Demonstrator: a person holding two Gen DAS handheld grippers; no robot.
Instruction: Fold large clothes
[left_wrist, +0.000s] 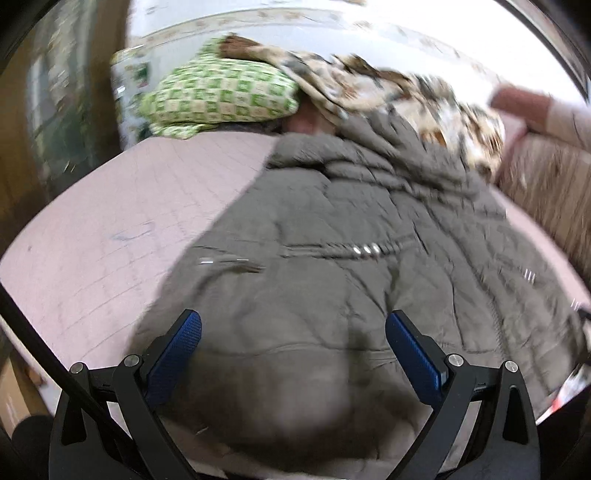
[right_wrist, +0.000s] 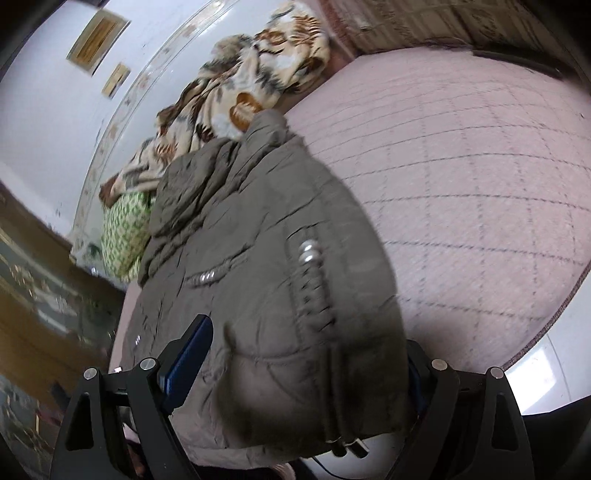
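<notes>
A large grey-brown quilted jacket (left_wrist: 351, 236) lies on a pink checked bed cover (left_wrist: 122, 221), its hood toward the far end. My left gripper (left_wrist: 293, 332) is open, its blue pads wide apart just above the jacket's near hem. In the right wrist view the jacket (right_wrist: 258, 258) fills the middle. My right gripper (right_wrist: 306, 354) is open, jaws wide apart, with the bulky near edge of the jacket lying between them; its right finger is mostly hidden behind the fabric.
A green-and-white checked pillow (left_wrist: 221, 98) and a brown-and-cream patterned blanket (left_wrist: 406, 96) lie at the head of the bed by the wall. Bare pink cover (right_wrist: 461, 166) spreads to the right of the jacket. The bed edge (right_wrist: 546, 332) curves at lower right.
</notes>
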